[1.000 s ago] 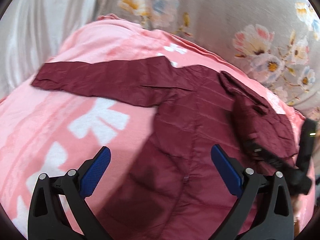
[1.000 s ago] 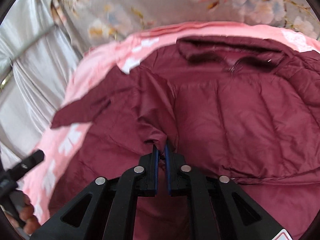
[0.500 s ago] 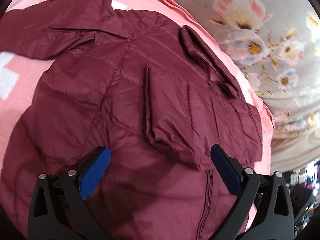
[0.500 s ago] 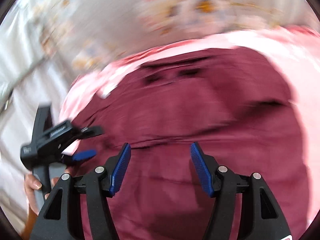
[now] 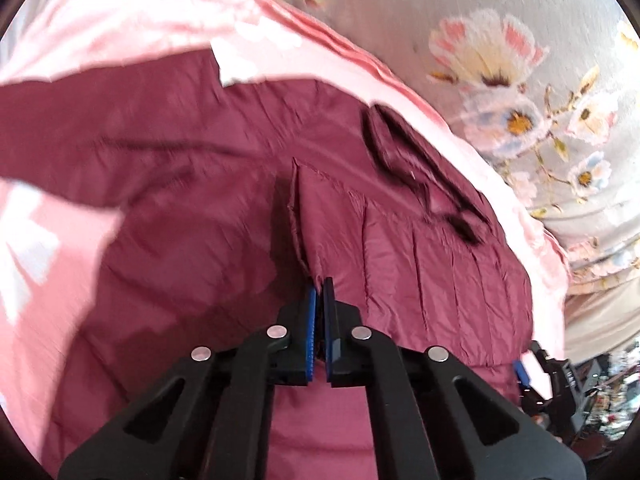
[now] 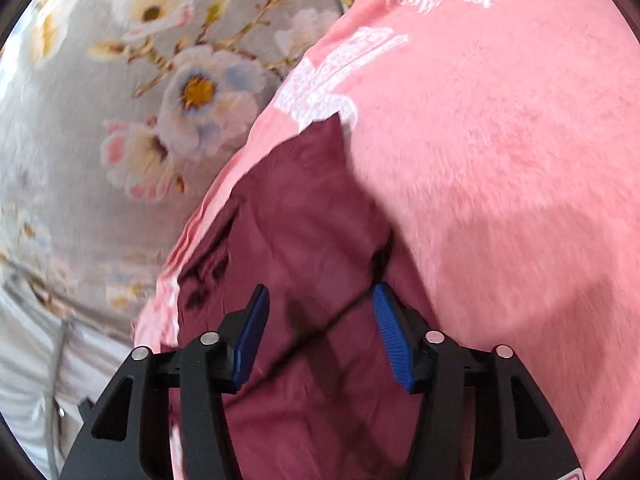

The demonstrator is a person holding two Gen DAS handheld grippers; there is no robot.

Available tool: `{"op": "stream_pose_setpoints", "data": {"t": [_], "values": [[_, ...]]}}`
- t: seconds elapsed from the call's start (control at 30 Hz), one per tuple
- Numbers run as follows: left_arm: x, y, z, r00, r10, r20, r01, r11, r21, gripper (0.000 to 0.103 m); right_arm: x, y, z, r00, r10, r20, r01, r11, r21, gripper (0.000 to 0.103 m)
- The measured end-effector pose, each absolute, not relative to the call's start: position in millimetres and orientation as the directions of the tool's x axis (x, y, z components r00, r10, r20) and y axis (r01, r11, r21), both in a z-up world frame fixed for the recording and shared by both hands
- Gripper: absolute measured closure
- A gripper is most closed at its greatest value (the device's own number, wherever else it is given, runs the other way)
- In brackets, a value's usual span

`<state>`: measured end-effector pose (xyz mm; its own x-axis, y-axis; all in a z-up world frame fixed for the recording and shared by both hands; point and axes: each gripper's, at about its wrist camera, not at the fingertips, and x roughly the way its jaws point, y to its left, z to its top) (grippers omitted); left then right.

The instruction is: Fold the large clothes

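Left tool [image 5: 319,286] now clenched on jacket [image 5: 420,248] fold; right tool [image 6: 318,312] released, closing.

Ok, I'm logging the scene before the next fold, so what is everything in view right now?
maroon quilted puffer jacket: one, dark red, spread on the blanket; a raised fold of it is pinched by the left gripper.
pink fleece blanket with white print: one, pink, under the jacket.
grey floral bed sheet: one, grey with pink, white and yellow flowers, beyond the blanket's edge.
cluttered room corner: blurred, at the far right of the left wrist view; contents cannot be told.
left gripper: one, black with blue pads, shut on the jacket's fold.
right gripper: one, black with blue pads, jaws closing over a jacket sleeve, pads not pressing it.
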<state>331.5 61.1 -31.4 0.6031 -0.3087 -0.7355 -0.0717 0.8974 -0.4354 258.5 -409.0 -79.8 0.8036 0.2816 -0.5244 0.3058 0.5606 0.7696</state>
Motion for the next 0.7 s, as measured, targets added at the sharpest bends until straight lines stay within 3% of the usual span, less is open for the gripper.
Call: {"op": "stream_pose_setpoints", "data": {"t": [0.03,0.07,0.1,0.2,0.37,0.7], "values": [[333.3,63.8,-28.3,0.615,-0.291,-0.733,-0.072,0.905,-0.420,0.102,262.0,-409.3,-80.0,0.805,0.272,-0.527,0.311,0.563,0.766,0.068],[335.9,65.5,-26.2,0.623,-0.276,-0.732,-0.071,0.912,-0.404,0.102,266.3,-409.8,-78.4,0.809,0.263,-0.526,0.310,0.569,0.762,0.097],[338.3,66.5,-25.9,0.627,-0.263,-0.734,-0.073,0.918,-0.391,0.102,268.1,-410.9,-75.6,0.813,0.253,-0.524,0.309,0.575,0.757,0.101],[340.9,66.2,-33.7,0.620,-0.242,-0.746,-0.072,0.930,-0.362,0.102,256.5,-407.7,-58.6,0.855,0.194,-0.481,0.270,0.625,0.732,0.101],[340.9,54.5,-64.7,0.595,-0.168,-0.786,-0.065,0.964,-0.256,0.102,266.2,-387.5,-64.8,0.786,0.077,-0.614,0.347,0.767,0.540,0.101],[326.4,42.2,-74.1,0.650,-0.093,-0.755,-0.040,0.987,-0.157,0.100,279.6,-373.6,-76.6,0.680,-0.030,-0.733,0.403,0.850,0.339,0.103]]}}
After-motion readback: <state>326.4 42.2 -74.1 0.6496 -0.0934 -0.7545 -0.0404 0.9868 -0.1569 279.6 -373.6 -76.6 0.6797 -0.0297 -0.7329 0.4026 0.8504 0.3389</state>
